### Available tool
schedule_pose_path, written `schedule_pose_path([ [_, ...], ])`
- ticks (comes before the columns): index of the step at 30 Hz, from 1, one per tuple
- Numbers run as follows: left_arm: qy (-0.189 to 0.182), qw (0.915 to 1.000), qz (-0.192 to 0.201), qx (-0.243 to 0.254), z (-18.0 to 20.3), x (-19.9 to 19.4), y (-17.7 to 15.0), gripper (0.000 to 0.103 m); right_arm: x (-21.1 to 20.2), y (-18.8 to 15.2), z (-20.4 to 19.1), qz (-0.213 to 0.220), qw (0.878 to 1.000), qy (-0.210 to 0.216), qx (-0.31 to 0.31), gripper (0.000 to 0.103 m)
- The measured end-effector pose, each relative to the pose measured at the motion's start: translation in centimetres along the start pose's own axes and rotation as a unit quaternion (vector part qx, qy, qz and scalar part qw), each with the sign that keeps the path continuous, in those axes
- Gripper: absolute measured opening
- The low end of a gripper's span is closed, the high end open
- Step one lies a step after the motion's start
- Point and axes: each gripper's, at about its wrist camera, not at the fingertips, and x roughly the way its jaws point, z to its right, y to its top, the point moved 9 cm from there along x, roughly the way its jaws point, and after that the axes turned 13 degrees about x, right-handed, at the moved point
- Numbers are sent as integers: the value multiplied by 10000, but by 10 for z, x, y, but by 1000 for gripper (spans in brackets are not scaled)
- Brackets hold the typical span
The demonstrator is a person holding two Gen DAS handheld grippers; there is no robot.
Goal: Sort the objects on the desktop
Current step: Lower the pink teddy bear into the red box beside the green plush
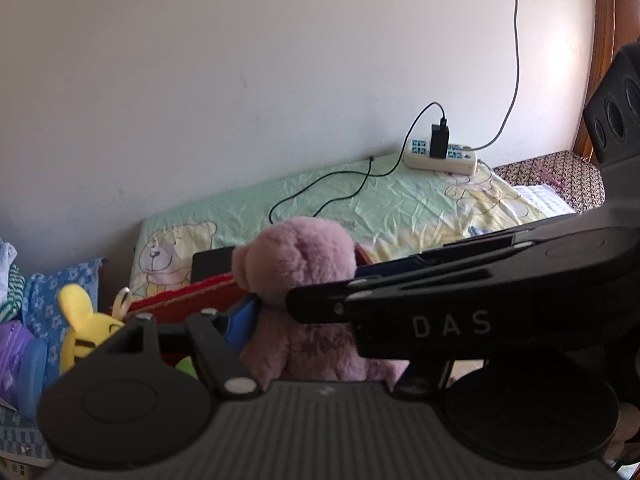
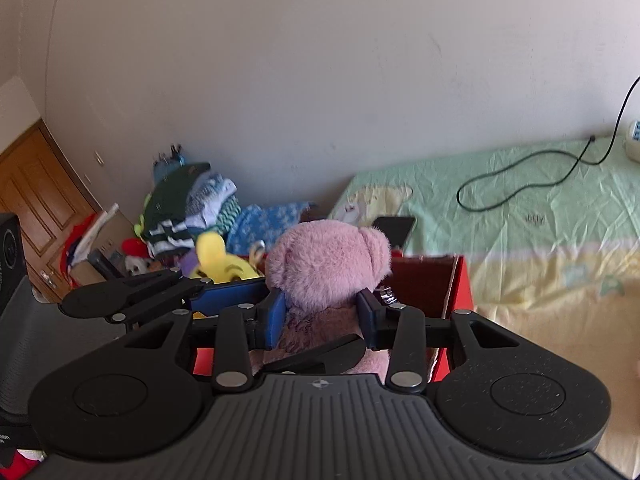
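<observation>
A pink teddy bear [image 2: 328, 264] is upright between both grippers, over the open red box [image 2: 460, 292]. My right gripper [image 2: 323, 320] is shut on it, with a blue pad pressing in on each side just below the head. My left gripper [image 1: 316, 340] comes in from the left. One of its blue-padded fingers [image 1: 240, 320] lies against the bear's side. Its other finger is hidden in the left wrist view behind the right gripper's black body [image 1: 440, 320]. In the right wrist view a dark finger [image 2: 320, 356] crosses the bear's lower body.
A yellow plush toy [image 1: 80, 328] and a pile of folded clothes [image 2: 188, 208] lie left of the red box. On the green bed sheet [image 1: 400, 200] beyond it are a black phone [image 2: 394, 228], a looped cable [image 2: 520, 184] and a power strip [image 1: 440, 156].
</observation>
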Motion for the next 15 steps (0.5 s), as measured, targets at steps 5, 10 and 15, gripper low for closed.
schedule_pose_path([
  [5,5,9995,-291,93,-9,15,-23,67,25,-14,-2,-352,9989,-302,-69,41],
  [10,-33,9987,-505,94,-16,25,-40,66,46,-25,0,-716,9962,-499,-50,40],
  [15,75,9979,-621,156,-23,28,-49,65,63,-33,2,-996,9933,-589,62,40],
])
